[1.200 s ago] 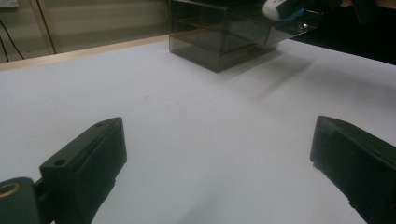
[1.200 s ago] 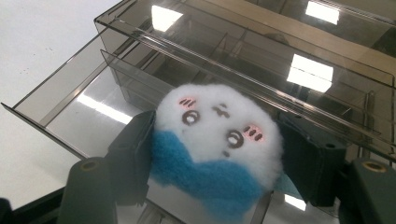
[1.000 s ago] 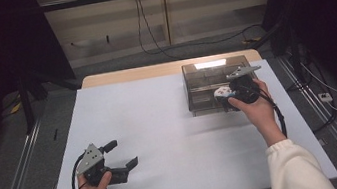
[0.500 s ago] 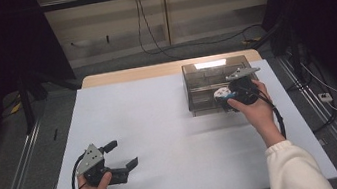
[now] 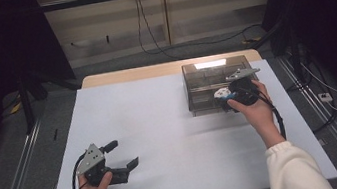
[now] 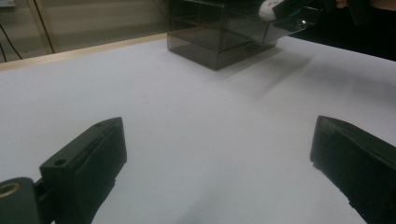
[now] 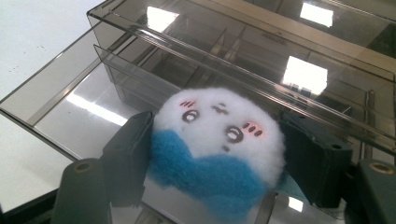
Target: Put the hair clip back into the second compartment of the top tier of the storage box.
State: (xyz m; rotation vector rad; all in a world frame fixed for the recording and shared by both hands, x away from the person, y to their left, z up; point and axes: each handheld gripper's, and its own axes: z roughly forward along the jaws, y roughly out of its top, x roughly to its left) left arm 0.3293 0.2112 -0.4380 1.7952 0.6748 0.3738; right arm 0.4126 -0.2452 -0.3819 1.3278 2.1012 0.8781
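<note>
Two tongs: right tongs (image 7: pixel 215 158) loosening around plush toy (image 7: pixel 217 144) over smoky drawer box (image 5: pixel 204 76), left tongs (image 5: pixel 117 155) wide apart.

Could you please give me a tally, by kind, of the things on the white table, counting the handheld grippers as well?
Black two-jaw handheld grippers: 2, the left gripper and the right gripper
Smoky clear plastic drawer boxes: 1
White and blue round plush toys with a drawn face: 1
Total: 4
</note>
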